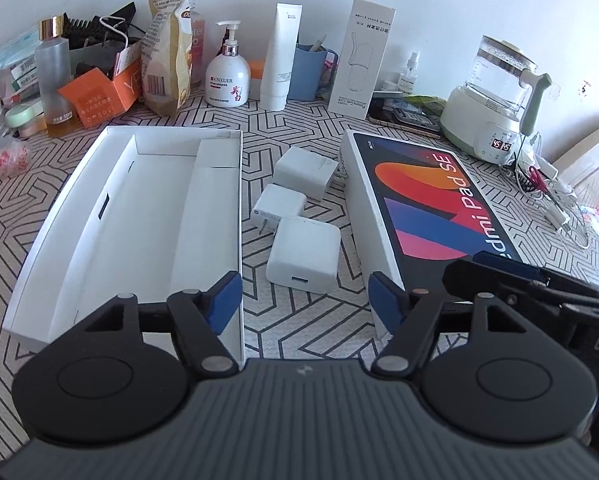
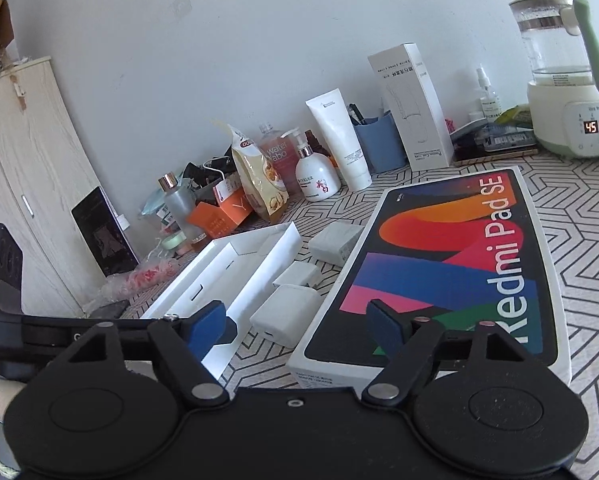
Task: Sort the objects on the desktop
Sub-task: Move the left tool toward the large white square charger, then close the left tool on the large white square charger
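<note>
Three white chargers lie between an open white box tray (image 1: 171, 133) on the left and a Redmi Pad SE tablet box (image 1: 427, 200) on the right. The nearest charger (image 1: 303, 256) is just ahead of my left gripper (image 1: 303, 304), which is open and holds nothing. In the right wrist view my right gripper (image 2: 295, 330) is open too, hovering over the near corner of the tablet box (image 2: 451, 264) and the nearest charger (image 2: 287, 312). The tray (image 2: 235, 276) is to its left. Part of the right gripper (image 1: 519, 280) reaches in over the tablet box.
Along the wall stand an orange box (image 1: 95, 96), a snack bag (image 1: 167, 48), a pump bottle (image 1: 227, 80), a white tube (image 1: 277, 60), a blue cup (image 1: 309, 70) and a tall white carton (image 1: 359, 60). A kettle (image 1: 495, 92) and cables (image 1: 547, 184) are at the right. A wooden cabinet (image 2: 31, 160) is at the left.
</note>
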Action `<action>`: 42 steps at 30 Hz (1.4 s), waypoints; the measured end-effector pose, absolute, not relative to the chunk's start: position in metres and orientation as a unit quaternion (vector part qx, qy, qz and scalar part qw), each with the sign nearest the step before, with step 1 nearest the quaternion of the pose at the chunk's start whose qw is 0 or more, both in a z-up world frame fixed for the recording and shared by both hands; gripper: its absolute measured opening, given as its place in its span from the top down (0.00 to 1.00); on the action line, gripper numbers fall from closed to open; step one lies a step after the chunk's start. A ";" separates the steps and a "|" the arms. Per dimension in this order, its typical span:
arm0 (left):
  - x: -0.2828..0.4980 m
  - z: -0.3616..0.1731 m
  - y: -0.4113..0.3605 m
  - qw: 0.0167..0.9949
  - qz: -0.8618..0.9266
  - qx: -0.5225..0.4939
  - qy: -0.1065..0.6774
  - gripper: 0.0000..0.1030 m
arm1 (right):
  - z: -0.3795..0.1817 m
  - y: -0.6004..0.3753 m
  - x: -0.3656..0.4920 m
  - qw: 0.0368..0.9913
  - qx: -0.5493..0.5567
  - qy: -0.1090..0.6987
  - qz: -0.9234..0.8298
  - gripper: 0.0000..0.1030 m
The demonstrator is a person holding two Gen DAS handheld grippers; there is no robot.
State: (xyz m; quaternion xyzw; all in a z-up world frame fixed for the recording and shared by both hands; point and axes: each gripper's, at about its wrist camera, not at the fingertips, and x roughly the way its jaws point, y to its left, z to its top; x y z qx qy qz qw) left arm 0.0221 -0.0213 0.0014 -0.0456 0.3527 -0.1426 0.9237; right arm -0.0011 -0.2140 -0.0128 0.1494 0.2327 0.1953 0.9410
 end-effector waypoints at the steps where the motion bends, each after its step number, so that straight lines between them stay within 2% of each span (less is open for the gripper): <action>1: 0.023 0.001 -0.022 0.923 -0.144 -0.043 0.353 0.48 | -0.013 -0.216 0.002 0.939 0.151 0.240 0.197 0.44; 3: 0.026 0.001 -0.023 0.922 -0.146 -0.039 0.355 0.51 | -0.015 -0.218 0.007 0.932 0.161 0.253 0.203 0.48; 7: 0.031 -0.002 -0.028 0.922 -0.133 -0.021 0.362 0.50 | -0.020 -0.219 0.011 0.935 0.158 0.255 0.191 0.47; 10: 0.033 -0.003 -0.032 0.922 -0.131 -0.009 0.365 0.45 | -0.023 -0.216 0.012 0.938 0.142 0.257 0.183 0.39; 13: 0.032 -0.001 -0.036 0.919 -0.151 -0.019 0.365 0.33 | -0.025 -0.217 0.012 0.941 0.136 0.251 0.183 0.31; 16: 0.036 0.000 -0.040 0.924 -0.135 0.003 0.359 0.23 | -0.026 -0.219 0.013 0.943 0.138 0.244 0.179 0.29; 29: 0.076 -0.012 -0.060 0.906 -0.157 0.024 0.392 0.23 | -0.022 -0.239 0.013 0.956 0.122 0.228 0.140 0.26; 36: 0.077 -0.022 -0.062 0.904 -0.164 0.050 0.392 0.32 | -0.023 -0.235 0.027 0.962 0.077 0.237 0.109 0.26; 41: 0.088 -0.030 -0.064 0.898 -0.155 0.048 0.410 0.31 | -0.023 -0.231 0.031 0.960 0.068 0.242 0.120 0.26; 42: 0.091 -0.032 -0.064 0.895 -0.155 0.044 0.416 0.25 | -0.023 -0.232 0.031 0.961 0.068 0.241 0.121 0.26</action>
